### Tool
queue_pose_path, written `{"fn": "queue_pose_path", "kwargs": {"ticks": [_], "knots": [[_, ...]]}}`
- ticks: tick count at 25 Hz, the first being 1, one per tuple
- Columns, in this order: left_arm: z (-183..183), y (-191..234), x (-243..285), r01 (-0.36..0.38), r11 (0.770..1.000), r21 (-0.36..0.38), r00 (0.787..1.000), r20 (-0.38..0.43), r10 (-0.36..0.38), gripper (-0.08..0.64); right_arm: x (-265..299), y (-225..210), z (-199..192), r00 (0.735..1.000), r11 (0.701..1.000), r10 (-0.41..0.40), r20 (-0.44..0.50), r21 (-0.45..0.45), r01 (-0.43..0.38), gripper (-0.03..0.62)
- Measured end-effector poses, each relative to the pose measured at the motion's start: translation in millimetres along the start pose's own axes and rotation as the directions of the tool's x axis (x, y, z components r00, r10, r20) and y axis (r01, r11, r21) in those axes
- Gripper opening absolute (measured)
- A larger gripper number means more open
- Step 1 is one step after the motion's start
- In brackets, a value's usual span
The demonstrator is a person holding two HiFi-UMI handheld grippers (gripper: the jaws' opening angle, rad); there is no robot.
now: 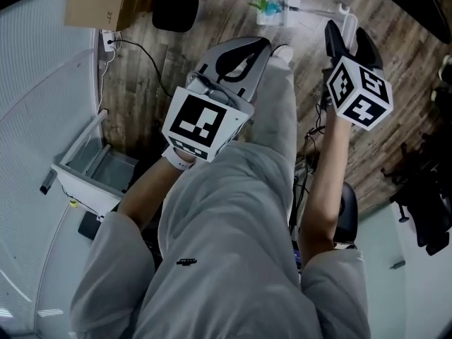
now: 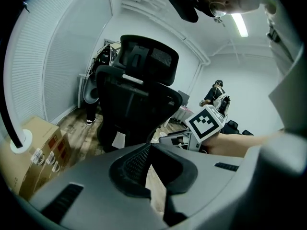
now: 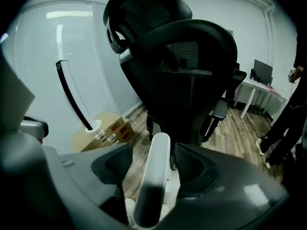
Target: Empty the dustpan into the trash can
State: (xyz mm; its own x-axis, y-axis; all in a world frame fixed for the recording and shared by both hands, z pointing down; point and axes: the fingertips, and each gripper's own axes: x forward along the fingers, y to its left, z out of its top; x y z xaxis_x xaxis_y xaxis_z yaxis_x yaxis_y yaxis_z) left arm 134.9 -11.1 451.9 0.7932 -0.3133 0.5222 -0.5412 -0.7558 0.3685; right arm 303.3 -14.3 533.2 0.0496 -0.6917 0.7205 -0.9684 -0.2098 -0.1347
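My right gripper (image 1: 346, 37) is shut on a white handle (image 3: 156, 176), which stands up between its dark pads (image 3: 192, 164) in the right gripper view. In the head view the handle's top (image 1: 344, 11) shows past the jaws. A thin rod runs from it to a white dustpan (image 1: 272, 9) on the wood floor, with green bits in it. A black bin-like container (image 1: 175, 10) stands left of the dustpan. My left gripper (image 1: 240, 55) hangs over my grey trouser leg, shut with nothing in it (image 2: 151, 164).
A black office chair (image 2: 139, 95) stands close ahead and fills the right gripper view too (image 3: 177, 71). A cardboard box (image 1: 95, 2) and a white unit with an open drawer (image 1: 92, 164) are at the left. Cables (image 1: 141, 55) lie on the floor. Another person (image 2: 216, 92) stands far off.
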Motion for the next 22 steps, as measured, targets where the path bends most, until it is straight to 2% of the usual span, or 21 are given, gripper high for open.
{"fn": "queue_pose_path", "kwargs": {"ticks": [3, 9, 13, 19, 22], "knots": [[-4, 0, 8, 0.012, 1.000, 0.007, 1.000, -0.013, -0.012, 0.006, 10, -7, -5, 0.999, 1.000, -0.015, -0.041, 0.000, 0.015, 0.250], [0, 11, 14, 0.015, 1.000, 0.014, 1.000, -0.011, -0.015, 0.006, 30, -14, -11, 0.996, 1.000, -0.026, -0.091, 0.004, 0.027, 0.243], [-2, 16, 12, 0.011, 1.000, 0.005, 1.000, -0.014, -0.011, 0.006, 32, -15, -14, 0.993, 0.999, -0.048, -0.107, -0.005, 0.047, 0.144], [-3, 22, 12, 0.011, 1.000, -0.006, 1.000, -0.014, -0.011, 0.006, 37, -13, -12, 0.989, 0.996, -0.093, -0.117, -0.024, 0.090, 0.139], [-6, 26, 11, 0.006, 1.000, -0.013, 1.000, -0.016, -0.006, 0.006, 37, -14, -11, 0.991, 0.994, -0.104, -0.089, 0.022, 0.107, 0.130]]}}
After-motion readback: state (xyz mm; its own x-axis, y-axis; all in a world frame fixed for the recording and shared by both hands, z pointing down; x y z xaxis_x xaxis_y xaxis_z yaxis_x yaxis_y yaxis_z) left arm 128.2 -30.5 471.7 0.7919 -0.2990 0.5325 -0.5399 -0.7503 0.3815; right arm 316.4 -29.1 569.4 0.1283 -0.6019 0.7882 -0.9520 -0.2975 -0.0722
